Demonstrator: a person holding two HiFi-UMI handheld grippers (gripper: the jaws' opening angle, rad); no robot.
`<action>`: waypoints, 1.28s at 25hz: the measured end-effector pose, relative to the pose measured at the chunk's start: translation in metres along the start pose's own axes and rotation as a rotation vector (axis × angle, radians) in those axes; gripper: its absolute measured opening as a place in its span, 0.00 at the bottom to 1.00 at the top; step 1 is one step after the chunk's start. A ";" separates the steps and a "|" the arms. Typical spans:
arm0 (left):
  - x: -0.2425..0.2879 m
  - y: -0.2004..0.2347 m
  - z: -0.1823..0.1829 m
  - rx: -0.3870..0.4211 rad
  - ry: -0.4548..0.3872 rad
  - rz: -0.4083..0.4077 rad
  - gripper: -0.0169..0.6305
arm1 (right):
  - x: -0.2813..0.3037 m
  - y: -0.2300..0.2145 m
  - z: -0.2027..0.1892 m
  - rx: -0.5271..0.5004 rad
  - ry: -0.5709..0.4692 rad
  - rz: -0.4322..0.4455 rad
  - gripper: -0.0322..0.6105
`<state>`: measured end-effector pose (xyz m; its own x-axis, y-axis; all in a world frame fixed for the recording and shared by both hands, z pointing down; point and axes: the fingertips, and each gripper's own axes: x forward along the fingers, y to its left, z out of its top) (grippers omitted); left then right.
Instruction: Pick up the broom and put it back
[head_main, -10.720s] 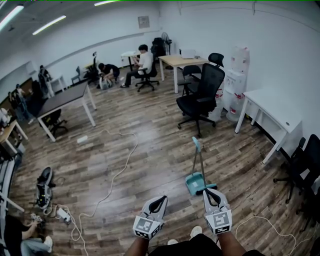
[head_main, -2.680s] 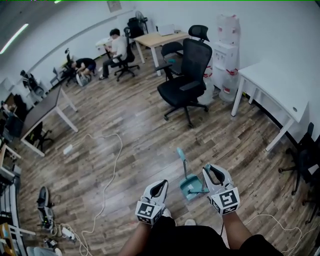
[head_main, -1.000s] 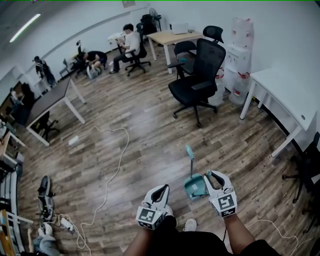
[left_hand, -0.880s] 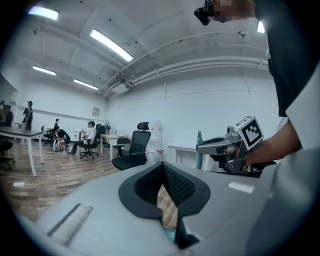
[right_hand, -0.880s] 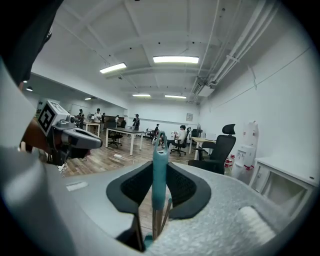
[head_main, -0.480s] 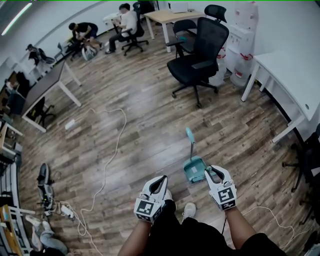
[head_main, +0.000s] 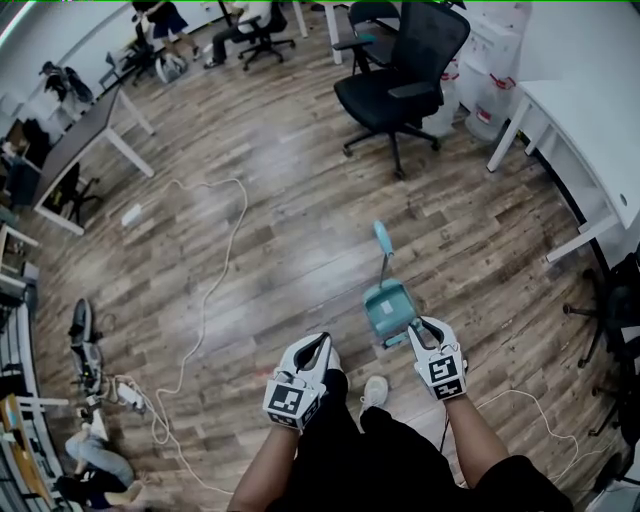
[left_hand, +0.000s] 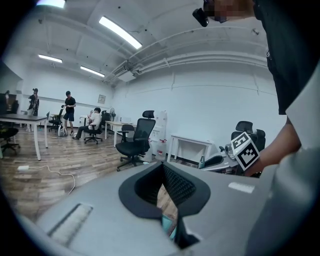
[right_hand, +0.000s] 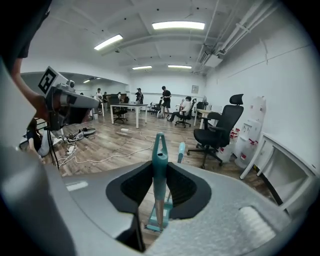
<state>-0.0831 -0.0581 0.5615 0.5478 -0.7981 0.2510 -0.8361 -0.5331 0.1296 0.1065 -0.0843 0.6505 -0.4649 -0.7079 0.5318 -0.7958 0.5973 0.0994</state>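
The teal broom (right_hand: 159, 170) stands upright between my right gripper's (right_hand: 160, 192) jaws, which are shut on its handle below the hanging loop. Its lower end reaches the teal dustpan (right_hand: 159, 217) on the floor. Behind it rises the dustpan's pale blue handle (right_hand: 181, 151). From the head view, my right gripper (head_main: 428, 335) hovers at the right edge of the dustpan (head_main: 388, 305), whose handle (head_main: 382, 238) points away from me. My left gripper (head_main: 312, 352) hangs to the left over my legs, a narrow gap between its pads (left_hand: 176, 186), with nothing in them.
A black office chair (head_main: 398, 85) stands beyond the dustpan and a white desk (head_main: 590, 130) runs along the right wall. White cables (head_main: 205, 300) snake over the wooden floor at the left, ending at a power strip (head_main: 128, 395). Another cable (head_main: 520, 405) lies to my right.
Both grippers have sunk, the right one further, carrying the broom down beside the dustpan. The head view has tilted more steeply toward the floor.
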 end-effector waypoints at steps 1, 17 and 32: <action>0.000 0.001 -0.003 -0.005 0.007 0.004 0.06 | 0.003 0.000 -0.006 0.007 0.014 -0.004 0.19; 0.016 0.016 -0.021 -0.049 0.059 0.037 0.06 | 0.061 0.009 -0.043 0.000 0.130 0.033 0.19; 0.033 0.042 -0.028 -0.073 0.086 0.034 0.06 | 0.134 -0.034 -0.012 0.067 0.109 -0.046 0.19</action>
<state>-0.1007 -0.0994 0.6020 0.5174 -0.7862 0.3378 -0.8556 -0.4820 0.1888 0.0760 -0.1942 0.7286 -0.3850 -0.6866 0.6167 -0.8413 0.5358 0.0712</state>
